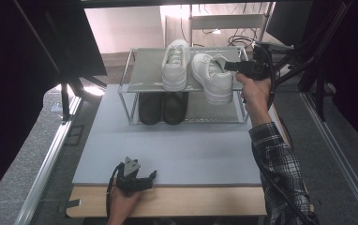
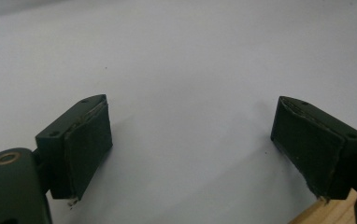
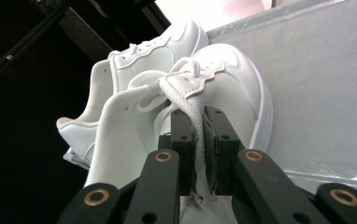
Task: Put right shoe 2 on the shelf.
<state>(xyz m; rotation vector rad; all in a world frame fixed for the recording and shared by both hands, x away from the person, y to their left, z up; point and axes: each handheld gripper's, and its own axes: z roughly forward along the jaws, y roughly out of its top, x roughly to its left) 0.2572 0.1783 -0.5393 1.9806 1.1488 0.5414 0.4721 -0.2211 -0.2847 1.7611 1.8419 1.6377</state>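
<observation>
Left gripper lower left, jaws wide apart. Right gripper clamps white leather sneaker, apparently its collar, upper right.

The dark shoes on the lower shelf sit half hidden beneath the rack's top shelf.

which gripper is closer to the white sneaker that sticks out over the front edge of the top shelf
Right. The right gripper is clamped on that white sneaker at its collar. The left gripper rests open at the near edge of the table, far from the shoe rack.
</observation>
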